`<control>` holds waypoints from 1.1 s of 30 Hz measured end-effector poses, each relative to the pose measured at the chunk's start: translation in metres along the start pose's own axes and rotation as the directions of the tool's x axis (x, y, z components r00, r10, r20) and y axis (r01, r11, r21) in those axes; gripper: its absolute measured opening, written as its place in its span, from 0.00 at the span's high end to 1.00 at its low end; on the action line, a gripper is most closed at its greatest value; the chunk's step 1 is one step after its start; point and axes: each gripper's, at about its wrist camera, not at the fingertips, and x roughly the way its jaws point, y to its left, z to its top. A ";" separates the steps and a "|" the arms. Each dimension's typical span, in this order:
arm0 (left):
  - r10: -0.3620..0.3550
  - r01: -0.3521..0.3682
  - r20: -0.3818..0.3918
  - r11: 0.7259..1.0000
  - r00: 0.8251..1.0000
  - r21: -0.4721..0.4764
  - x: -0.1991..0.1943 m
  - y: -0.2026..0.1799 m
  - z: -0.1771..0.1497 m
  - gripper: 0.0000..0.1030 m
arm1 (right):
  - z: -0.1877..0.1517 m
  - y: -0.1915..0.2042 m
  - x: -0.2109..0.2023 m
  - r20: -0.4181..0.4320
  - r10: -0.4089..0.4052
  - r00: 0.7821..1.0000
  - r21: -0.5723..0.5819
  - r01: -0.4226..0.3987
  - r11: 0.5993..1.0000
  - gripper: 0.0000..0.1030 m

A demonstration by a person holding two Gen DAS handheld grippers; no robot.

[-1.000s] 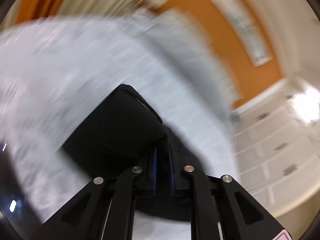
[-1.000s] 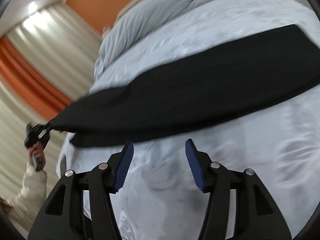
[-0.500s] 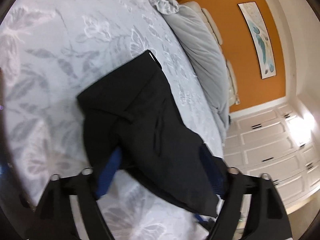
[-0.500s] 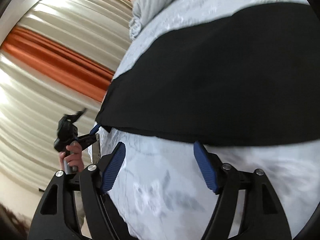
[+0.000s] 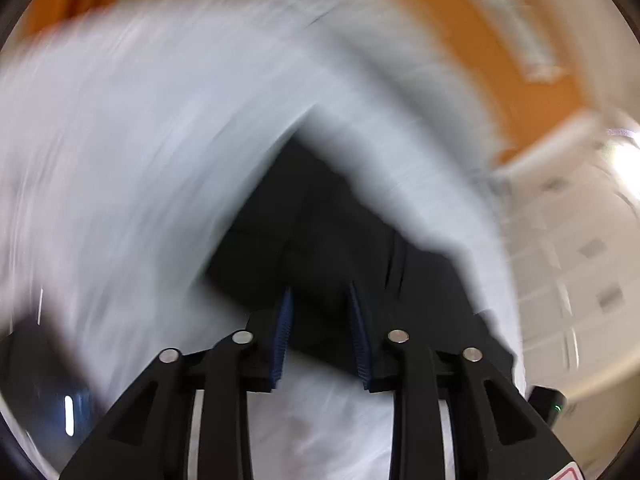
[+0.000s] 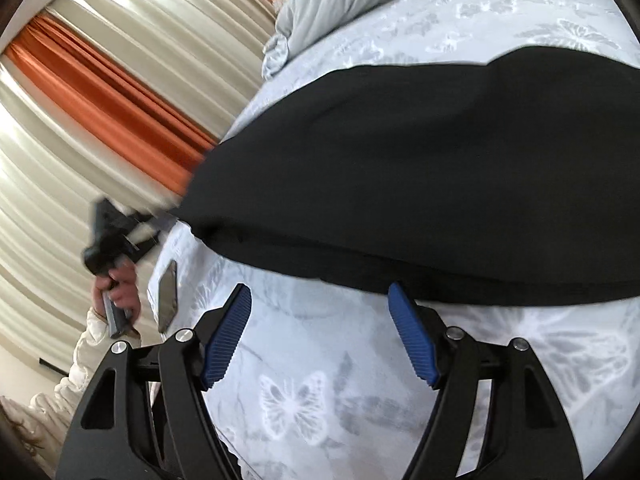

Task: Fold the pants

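1. left wrist view, heavily blurred: left claw [image 5: 320,308] sits over the near edge of the black pants [image 5: 320,232] on the bed [image 5: 140,160]. its jaws have just been closing. dark cloth lies between the blue pads [image 5: 285,320], with a gap remaining; cannot tell if they press it.
2. right wrist view: right claw [image 6: 320,300] wide open, nothing between the jaws, hovering over butterfly-print bedding [image 6: 296,400] just short of the pants' [image 6: 420,168] hem. pants stretch across the bed. at left, a hand [image 6: 120,288] holds the left claw [image 6: 156,228] at the pants' far end. phone [image 6: 168,292] lies near the bed edge. curtains [image 6: 100,92] behind.
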 end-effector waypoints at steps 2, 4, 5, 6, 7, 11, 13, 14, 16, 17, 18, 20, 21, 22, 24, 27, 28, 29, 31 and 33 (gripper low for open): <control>-0.036 0.037 0.010 0.996 0.999 -0.081 -0.006 0.022 -0.014 0.63 | 0.000 0.007 0.006 -0.023 0.003 1.000 -0.021 -0.004 1.000 0.32; -0.102 0.109 0.069 0.989 0.992 -0.097 -0.025 0.032 -0.028 0.43 | 0.004 0.028 0.020 -0.072 0.016 0.997 -0.082 -0.022 0.996 0.32; -0.117 0.127 0.096 0.987 0.988 -0.103 -0.034 0.034 -0.034 0.32 | 0.008 0.038 0.029 -0.096 0.038 0.995 -0.099 -0.048 0.994 0.32; -0.138 0.154 0.131 0.981 0.982 -0.119 -0.045 0.035 -0.039 0.30 | 0.011 0.047 0.037 -0.122 0.073 0.990 -0.109 -0.087 0.990 0.32; -0.173 0.193 0.151 0.972 0.973 -0.134 -0.053 0.035 -0.041 0.30 | 0.014 0.051 0.041 -0.134 0.096 0.986 -0.109 -0.111 0.988 0.33; -0.309 0.340 0.181 0.924 0.934 -0.177 -0.061 0.017 -0.029 0.21 | 0.027 0.042 0.066 -0.131 0.196 0.972 0.042 -0.192 0.981 0.32; -0.325 0.355 0.162 0.910 0.932 -0.216 -0.050 0.003 -0.013 0.16 | 0.027 0.043 0.072 -0.105 0.308 0.945 0.139 -0.293 0.946 0.32; -0.336 0.358 0.128 0.902 0.933 -0.241 -0.041 -0.002 -0.008 0.16 | 0.026 0.043 0.071 -0.102 0.345 0.933 0.155 -0.328 0.932 0.32; -0.373 0.390 0.113 0.878 0.921 -0.277 -0.034 -0.001 -0.006 0.16 | 0.031 0.058 0.082 -0.117 0.414 0.902 0.177 -0.392 0.903 0.32; -0.382 0.401 0.121 0.869 0.916 -0.289 -0.034 -0.001 -0.006 0.16 | 0.036 0.069 0.094 -0.139 0.468 0.873 0.207 -0.436 0.876 0.32; -0.390 0.415 0.143 0.860 0.910 -0.295 -0.037 0.001 -0.010 0.16 | 0.040 0.079 0.109 -0.168 0.521 0.837 0.251 -0.475 0.843 0.32; -0.366 0.405 0.181 0.870 0.913 -0.281 -0.047 0.005 -0.018 0.16 | 0.045 0.100 0.137 -0.211 0.556 0.804 0.283 -0.494 0.822 0.32; -0.322 0.368 0.200 0.893 0.925 -0.260 -0.057 0.005 -0.026 0.16 | 0.050 0.116 0.154 -0.237 0.541 0.807 0.265 -0.482 0.835 0.32; -0.277 0.326 0.218 0.916 0.936 -0.236 -0.066 0.005 -0.033 0.16 | 0.055 0.130 0.169 -0.258 0.510 0.820 0.239 -0.457 0.857 0.32; -0.174 0.223 0.257 0.959 0.951 -0.175 -0.090 0.003 -0.045 0.16 | 0.064 0.152 0.206 -0.297 0.464 0.834 0.256 -0.399 0.881 0.31; -0.148 0.196 0.303 0.972 0.941 -0.134 -0.120 0.009 -0.059 0.16 | 0.076 0.153 0.238 -0.274 0.480 0.833 0.439 -0.336 0.833 0.23; -0.165 0.216 0.316 0.967 0.934 -0.134 -0.128 0.012 -0.061 0.16 | 0.081 0.148 0.243 -0.239 0.504 0.830 0.511 -0.334 0.792 0.22; -0.177 0.231 0.325 0.963 0.929 -0.136 -0.132 0.016 -0.061 0.16 | 0.087 0.143 0.246 -0.199 0.524 0.828 0.566 -0.339 0.751 0.22; -0.195 0.255 0.341 0.957 0.920 -0.141 -0.137 0.021 -0.060 0.16 | 0.091 0.136 0.246 -0.155 0.530 0.834 0.609 -0.342 0.716 0.22; -0.205 0.265 0.341 0.954 0.917 -0.141 -0.136 0.022 -0.058 0.16 | 0.091 0.125 0.250 -0.118 0.524 0.843 0.649 -0.335 0.684 0.45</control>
